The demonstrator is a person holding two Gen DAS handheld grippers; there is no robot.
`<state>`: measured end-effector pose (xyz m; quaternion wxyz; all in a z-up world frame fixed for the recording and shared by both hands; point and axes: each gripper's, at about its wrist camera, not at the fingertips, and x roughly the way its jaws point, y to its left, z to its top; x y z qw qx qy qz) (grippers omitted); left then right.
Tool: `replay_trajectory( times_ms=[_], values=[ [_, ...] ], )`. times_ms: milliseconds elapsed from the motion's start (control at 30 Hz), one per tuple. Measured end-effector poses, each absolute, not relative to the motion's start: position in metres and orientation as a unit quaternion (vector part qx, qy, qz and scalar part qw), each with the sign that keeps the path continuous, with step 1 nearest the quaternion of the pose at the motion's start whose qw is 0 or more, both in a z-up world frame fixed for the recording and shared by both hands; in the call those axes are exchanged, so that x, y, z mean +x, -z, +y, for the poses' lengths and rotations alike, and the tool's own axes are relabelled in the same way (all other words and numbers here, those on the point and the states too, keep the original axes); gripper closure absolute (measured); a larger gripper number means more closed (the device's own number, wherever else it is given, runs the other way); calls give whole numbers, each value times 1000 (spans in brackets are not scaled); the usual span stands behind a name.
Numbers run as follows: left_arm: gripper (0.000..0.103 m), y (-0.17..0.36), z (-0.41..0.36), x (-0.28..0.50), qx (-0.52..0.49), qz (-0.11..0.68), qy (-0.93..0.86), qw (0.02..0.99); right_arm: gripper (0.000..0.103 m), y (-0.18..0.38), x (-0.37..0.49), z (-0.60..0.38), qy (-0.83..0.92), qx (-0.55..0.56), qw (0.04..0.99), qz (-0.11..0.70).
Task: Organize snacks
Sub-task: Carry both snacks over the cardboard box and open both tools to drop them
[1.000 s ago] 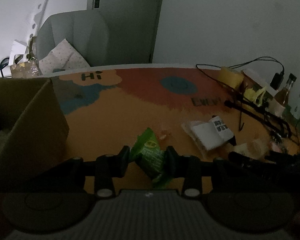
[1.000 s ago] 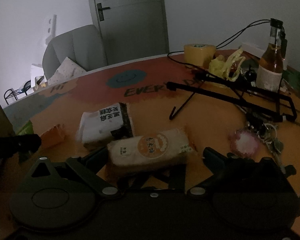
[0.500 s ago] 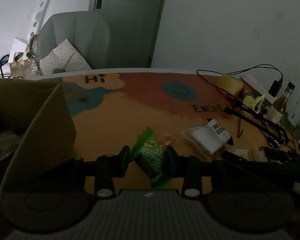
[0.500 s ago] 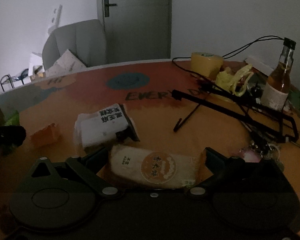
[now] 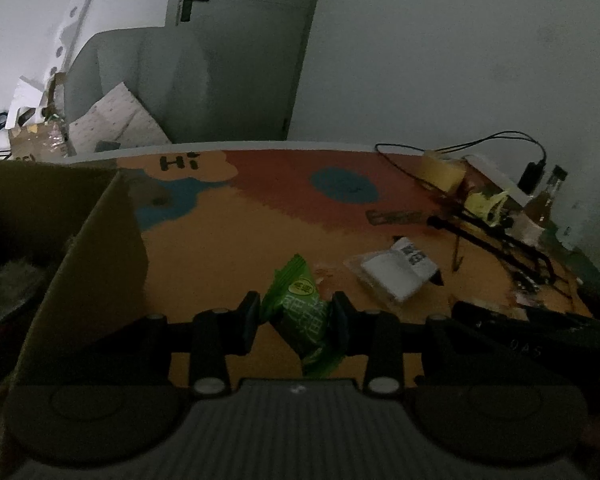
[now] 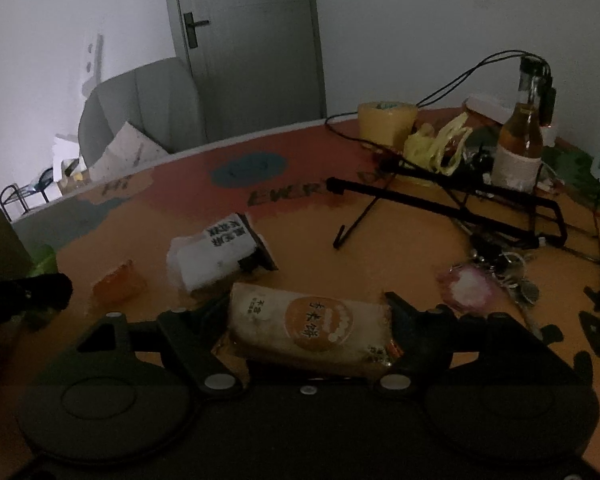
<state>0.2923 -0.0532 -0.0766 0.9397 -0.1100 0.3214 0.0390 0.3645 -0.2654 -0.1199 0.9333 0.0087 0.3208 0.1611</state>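
Observation:
My left gripper (image 5: 296,316) is shut on a green snack packet (image 5: 302,316) and holds it above the orange table, just right of an open cardboard box (image 5: 72,264). My right gripper (image 6: 308,320) is shut on a beige rice-cake packet (image 6: 312,328) with an orange round label, held lengthwise between the jaws. A white snack packet with black print (image 6: 216,252) lies on the table ahead; it also shows in the left wrist view (image 5: 396,276). A small orange snack (image 6: 118,284) lies to its left.
A black wire stand (image 6: 440,204), keys (image 6: 508,276), a glass bottle (image 6: 524,140), a yellow tape roll (image 6: 384,120) and cables crowd the table's right side. A grey chair (image 5: 132,88) and a door stand beyond the far edge.
Both grippers have risen, each with its packet. The left has drifted closer to the cardboard box. The rice-cake packet now sits higher off the table.

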Motion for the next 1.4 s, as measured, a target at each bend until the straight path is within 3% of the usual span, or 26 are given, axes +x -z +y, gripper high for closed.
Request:
replay_trajectory(
  times_ms=[700, 1400],
  values=[
    [65, 26, -41, 239, -94, 271, -6, 958, 26, 74, 305, -248, -178, 33, 945, 273],
    [65, -3, 25, 191, -114, 231, -38, 965, 26, 45, 269, -192, -220, 21, 945, 241]
  ],
)
